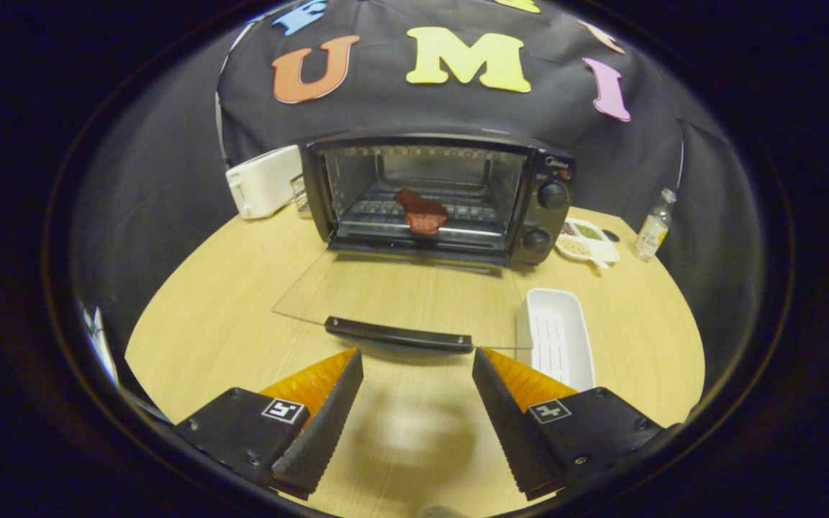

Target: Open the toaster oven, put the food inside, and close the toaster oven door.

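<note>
With the food [422, 211] on the rack inside the toaster oven [440, 198], my empty fingers [417, 360] are spread just short of the lowered door's handle [398, 334]; I should slip under it and lift evenly.
</note>
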Tool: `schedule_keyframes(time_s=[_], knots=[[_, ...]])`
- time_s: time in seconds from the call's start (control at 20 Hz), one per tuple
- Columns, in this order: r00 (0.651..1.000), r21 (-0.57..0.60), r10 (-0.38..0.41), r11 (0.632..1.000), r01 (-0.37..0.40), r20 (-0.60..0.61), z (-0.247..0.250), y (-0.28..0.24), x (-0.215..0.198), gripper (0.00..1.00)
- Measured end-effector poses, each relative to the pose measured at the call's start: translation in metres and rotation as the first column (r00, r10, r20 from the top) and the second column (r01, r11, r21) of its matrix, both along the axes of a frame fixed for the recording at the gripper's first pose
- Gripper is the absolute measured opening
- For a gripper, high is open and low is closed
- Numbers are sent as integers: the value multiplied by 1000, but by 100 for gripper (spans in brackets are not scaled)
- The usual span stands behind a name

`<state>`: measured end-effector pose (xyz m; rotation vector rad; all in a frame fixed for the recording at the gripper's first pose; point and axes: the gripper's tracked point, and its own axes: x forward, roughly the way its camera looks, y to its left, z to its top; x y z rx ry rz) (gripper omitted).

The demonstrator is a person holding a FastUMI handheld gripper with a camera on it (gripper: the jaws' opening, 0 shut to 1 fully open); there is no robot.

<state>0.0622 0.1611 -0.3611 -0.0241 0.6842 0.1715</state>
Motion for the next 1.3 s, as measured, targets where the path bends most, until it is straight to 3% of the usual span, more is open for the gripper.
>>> schedule_keyframes(time_s=[0.55,1.3], knots=[[993,-18,-19,1000,17,-119,-49,20,25,98],[998,-32,11,999,-13,-61,12,18,40,98]])
